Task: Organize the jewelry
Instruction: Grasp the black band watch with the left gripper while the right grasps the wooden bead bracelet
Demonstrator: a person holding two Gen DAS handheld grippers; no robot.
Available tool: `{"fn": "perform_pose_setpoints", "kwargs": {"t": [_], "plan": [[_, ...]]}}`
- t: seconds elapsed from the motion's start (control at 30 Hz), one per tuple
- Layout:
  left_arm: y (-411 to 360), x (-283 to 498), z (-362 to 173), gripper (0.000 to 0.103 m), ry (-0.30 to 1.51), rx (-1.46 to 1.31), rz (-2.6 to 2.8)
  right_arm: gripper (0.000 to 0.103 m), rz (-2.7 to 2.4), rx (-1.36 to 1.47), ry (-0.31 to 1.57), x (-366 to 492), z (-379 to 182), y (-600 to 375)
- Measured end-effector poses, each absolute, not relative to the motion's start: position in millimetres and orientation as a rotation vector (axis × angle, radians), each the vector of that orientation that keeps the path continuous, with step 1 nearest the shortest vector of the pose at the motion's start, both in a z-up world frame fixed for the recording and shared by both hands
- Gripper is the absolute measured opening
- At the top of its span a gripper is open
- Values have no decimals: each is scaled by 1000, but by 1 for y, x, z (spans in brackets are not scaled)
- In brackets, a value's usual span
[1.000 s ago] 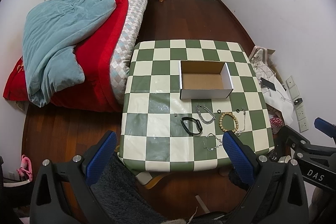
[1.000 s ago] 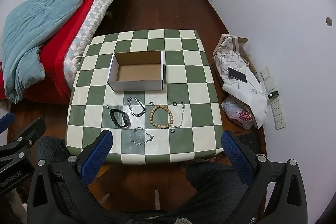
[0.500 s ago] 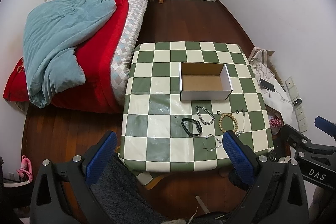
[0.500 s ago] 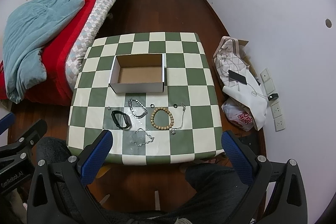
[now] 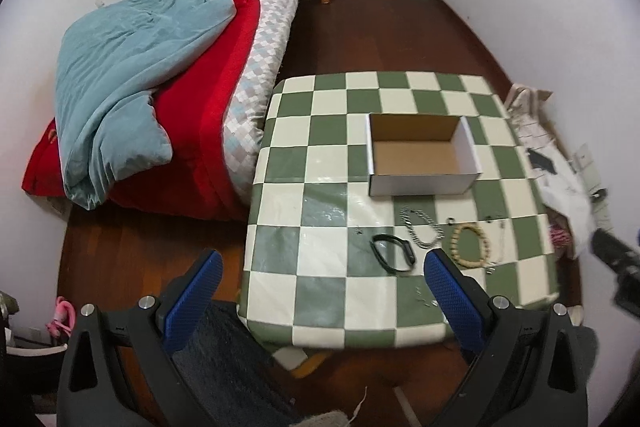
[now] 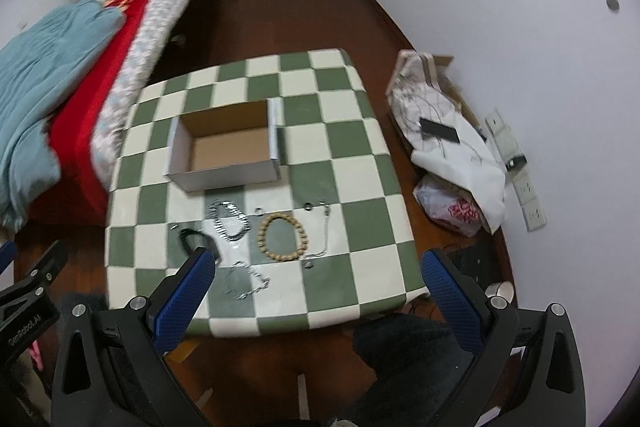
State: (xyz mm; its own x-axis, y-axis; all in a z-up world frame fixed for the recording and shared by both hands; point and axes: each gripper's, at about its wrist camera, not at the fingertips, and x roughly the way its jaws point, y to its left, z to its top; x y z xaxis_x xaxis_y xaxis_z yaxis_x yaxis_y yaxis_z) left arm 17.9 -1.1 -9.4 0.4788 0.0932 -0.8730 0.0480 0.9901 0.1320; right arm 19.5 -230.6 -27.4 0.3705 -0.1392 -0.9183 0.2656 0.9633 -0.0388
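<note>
Green-and-cream checked surface point(image 6: 352, 163) beside a bed point(image 5: 224, 75) with a red cover and a blue blanket. Open cardboard box point(image 6: 224, 147) with white outer walls near the middle of the surface, nothing visible inside. In front of the box, toward the claws, jewelry spread loose: black band point(image 5: 394, 253), thick silver chain point(image 6: 229, 221), wooden bead bracelet point(image 6: 283, 237), thin silver necklace point(image 6: 325, 235), fine chain point(image 6: 246, 281) nearest the front edge, two small dark rings point(image 6: 259, 211) just before the box. Left claw point(image 5: 320, 291) wide apart, holding nothing, hanging over the front edge of the surface. Right claw point(image 6: 316, 291) likewise spread wide and bare, above the front edge, close to the fine chain. White bags point(image 6: 452, 147) on the wooden floor by the wall.
</note>
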Motion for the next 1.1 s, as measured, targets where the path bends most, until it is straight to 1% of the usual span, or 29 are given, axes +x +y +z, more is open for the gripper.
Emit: {"fn": "perform_pose_setpoints", "kwargs": {"t": [0.13,0.17,0.23,0.3,0.37,0.53,0.6,0.67,0.7,0.77,0.83,0.93,1.0,1.03,1.1], "plan": [[-5,37,-44,103,1091,205,76,103,-296,148,1195,33,-64,-250],[-6,41,-53,103,1102,213,87,101,-296,158,1210,36,-76,-254],[-8,53,-74,103,1138,215,96,96,-299,173,1231,44,-98,-260],[-11,65,-98,103,1186,220,99,85,-294,197,1273,51,-125,-266],[-15,72,-118,103,1213,223,99,80,-298,217,1306,57,-149,-271],[-24,85,-163,102,1300,239,103,71,-265,269,1361,70,-202,-275],[-25,90,-178,102,1334,222,96,64,-249,265,1376,77,-217,-270],[-27,93,-190,101,1360,206,85,63,-248,250,1389,85,-233,-265],[-27,95,-196,100,1385,194,77,61,-243,250,1394,88,-238,-264],[-28,97,-208,92,1416,166,64,57,-230,245,1416,96,-253,-260],[-29,99,-218,88,1453,146,56,55,-215,244,1433,100,-263,-256],[-30,99,-231,75,1483,110,37,51,-198,221,1446,104,-273,-250],[-30,99,-239,65,1505,91,24,48,-189,206,1460,105,-279,-246],[-30,99,-242,51,1507,78,19,47,-191,190,1449,106,-278,-244],[-29,98,-243,44,1496,44,1,47,-188,168,1444,106,-278,-241]]}}
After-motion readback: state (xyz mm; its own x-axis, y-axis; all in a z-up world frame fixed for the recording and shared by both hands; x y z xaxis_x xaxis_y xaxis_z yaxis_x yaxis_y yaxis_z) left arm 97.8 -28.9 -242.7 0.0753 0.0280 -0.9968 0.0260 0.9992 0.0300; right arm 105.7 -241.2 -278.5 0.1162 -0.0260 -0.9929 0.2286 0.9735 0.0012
